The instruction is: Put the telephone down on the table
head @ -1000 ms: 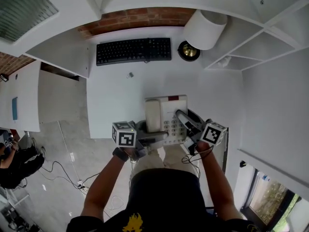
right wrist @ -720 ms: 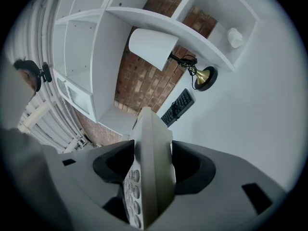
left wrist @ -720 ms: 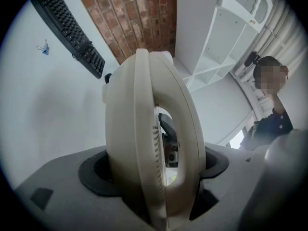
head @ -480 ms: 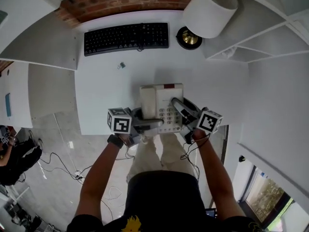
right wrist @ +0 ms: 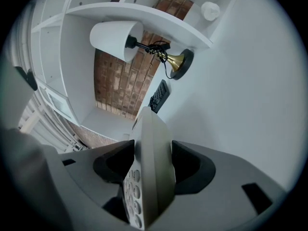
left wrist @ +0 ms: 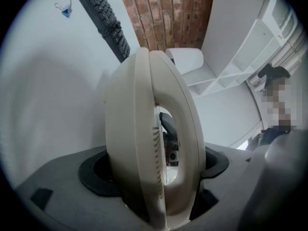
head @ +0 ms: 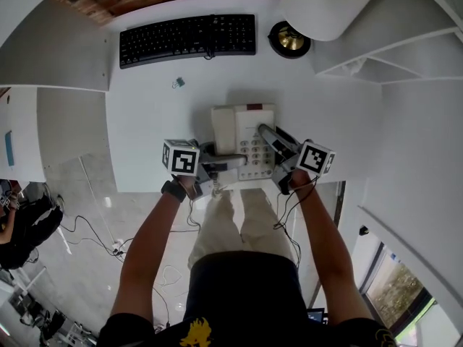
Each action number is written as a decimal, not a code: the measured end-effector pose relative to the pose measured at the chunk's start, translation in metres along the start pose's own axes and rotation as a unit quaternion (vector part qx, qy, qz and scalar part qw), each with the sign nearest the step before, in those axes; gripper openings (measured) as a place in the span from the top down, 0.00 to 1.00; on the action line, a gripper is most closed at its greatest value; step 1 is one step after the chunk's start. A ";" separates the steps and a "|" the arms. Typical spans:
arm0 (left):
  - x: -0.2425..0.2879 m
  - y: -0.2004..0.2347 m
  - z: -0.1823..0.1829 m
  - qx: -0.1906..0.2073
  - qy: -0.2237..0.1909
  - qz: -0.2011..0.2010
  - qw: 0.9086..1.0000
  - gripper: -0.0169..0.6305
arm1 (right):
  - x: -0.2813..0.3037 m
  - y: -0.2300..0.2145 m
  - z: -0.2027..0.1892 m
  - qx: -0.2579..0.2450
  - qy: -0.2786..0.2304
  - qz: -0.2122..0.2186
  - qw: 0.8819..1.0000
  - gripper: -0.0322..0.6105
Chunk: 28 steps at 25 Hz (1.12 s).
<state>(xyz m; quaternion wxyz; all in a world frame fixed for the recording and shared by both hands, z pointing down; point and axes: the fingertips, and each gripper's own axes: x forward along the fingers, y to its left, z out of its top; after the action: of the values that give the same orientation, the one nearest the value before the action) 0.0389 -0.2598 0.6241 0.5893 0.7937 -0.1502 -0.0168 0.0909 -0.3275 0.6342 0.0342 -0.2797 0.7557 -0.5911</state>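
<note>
Mostly done, I judge: left gripper [left wrist: 154,177] and right gripper [right wrist: 149,172] each pinch the telephone [head: 242,132] at the counter's [head: 152,121] near edge; set-down and release remain.

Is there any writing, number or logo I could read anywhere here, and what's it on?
None can be read.
On the telephone: key print too small and blurred.
On the keyboard: key print too small.
On the marker cubes: black-and-white square patterns, no words.

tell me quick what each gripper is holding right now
Left gripper: jaws closed on the telephone, at its handset side.
Right gripper: jaws closed on the same telephone, at its keypad side.
</note>
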 end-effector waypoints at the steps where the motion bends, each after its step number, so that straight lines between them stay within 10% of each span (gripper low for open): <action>1: 0.002 0.004 -0.003 -0.013 0.003 -0.001 1.000 0.28 | 0.002 -0.004 -0.001 0.007 0.002 -0.002 1.000 0.58; 9: 0.003 0.014 -0.006 -0.053 0.021 -0.005 0.998 0.28 | 0.003 -0.026 -0.009 0.064 0.013 -0.012 0.998 0.59; 24: -0.001 0.013 -0.006 -0.048 -0.002 -0.012 0.999 0.29 | 0.007 -0.014 -0.007 -0.040 0.038 -0.011 0.998 0.59; 28: 0.000 0.013 -0.005 -0.056 0.001 -0.016 0.998 0.29 | 0.006 -0.021 -0.011 0.007 0.057 -0.015 0.998 0.59</action>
<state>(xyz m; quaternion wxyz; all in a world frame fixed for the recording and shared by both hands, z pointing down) 0.0370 -0.2582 0.6384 0.6328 0.7616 -0.1358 -0.0340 0.0899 -0.3235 0.6577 -0.0161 -0.2566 0.7482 -0.6116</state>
